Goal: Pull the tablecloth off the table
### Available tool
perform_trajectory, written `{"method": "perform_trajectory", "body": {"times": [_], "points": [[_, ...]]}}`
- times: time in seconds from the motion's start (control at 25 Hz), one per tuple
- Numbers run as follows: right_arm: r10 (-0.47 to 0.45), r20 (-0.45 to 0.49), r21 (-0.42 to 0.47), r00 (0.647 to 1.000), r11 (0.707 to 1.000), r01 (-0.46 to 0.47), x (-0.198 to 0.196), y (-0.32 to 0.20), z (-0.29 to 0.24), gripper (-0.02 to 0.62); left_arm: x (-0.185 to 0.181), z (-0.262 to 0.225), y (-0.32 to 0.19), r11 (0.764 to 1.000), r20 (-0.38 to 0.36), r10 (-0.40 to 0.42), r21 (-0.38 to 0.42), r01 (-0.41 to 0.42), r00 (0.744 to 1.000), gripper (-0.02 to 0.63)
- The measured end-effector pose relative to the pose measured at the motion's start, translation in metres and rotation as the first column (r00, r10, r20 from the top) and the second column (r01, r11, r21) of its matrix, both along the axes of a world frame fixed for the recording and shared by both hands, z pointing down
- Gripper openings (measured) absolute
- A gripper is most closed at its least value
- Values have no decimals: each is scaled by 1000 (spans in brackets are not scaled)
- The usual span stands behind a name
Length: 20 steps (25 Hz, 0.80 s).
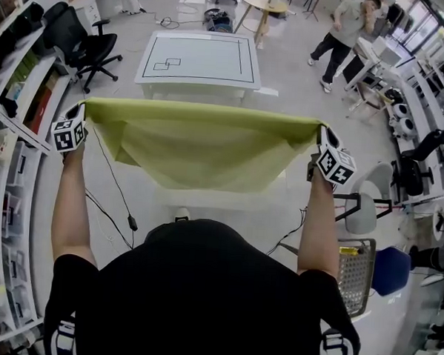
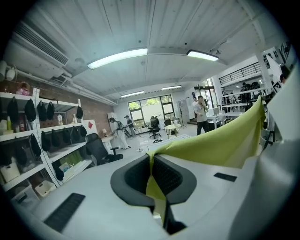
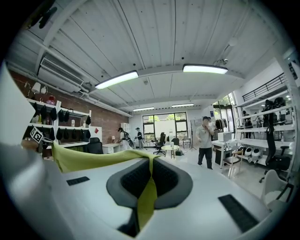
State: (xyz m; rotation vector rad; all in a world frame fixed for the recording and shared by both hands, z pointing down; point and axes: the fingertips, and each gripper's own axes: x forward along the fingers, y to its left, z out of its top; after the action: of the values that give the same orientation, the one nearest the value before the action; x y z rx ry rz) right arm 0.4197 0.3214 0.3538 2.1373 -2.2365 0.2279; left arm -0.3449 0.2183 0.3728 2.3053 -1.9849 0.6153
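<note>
- In mid-air, this side of the table, the tablecloth is stretched sideways, hanging clear.
- One corner is clamped tight by the left gripper, the other by the right gripper; neither is nearer.

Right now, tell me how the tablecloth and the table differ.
The tablecloth is yellow-green; the table is white with black lines. The tablecloth hangs in the air, stretched between the left gripper and right gripper, both shut on its corners; the table stands on the floor beyond it. The tablecloth sags; the table's top is flat.
</note>
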Motion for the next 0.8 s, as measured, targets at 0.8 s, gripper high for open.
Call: {"method": "perform_trajectory", "body": {"times": [0.8], "points": [[-7,0,-31,1000,1000,7,-5,-21,13,21,15,19,-21,999,8,27,-30,-27,1000,23]]}}
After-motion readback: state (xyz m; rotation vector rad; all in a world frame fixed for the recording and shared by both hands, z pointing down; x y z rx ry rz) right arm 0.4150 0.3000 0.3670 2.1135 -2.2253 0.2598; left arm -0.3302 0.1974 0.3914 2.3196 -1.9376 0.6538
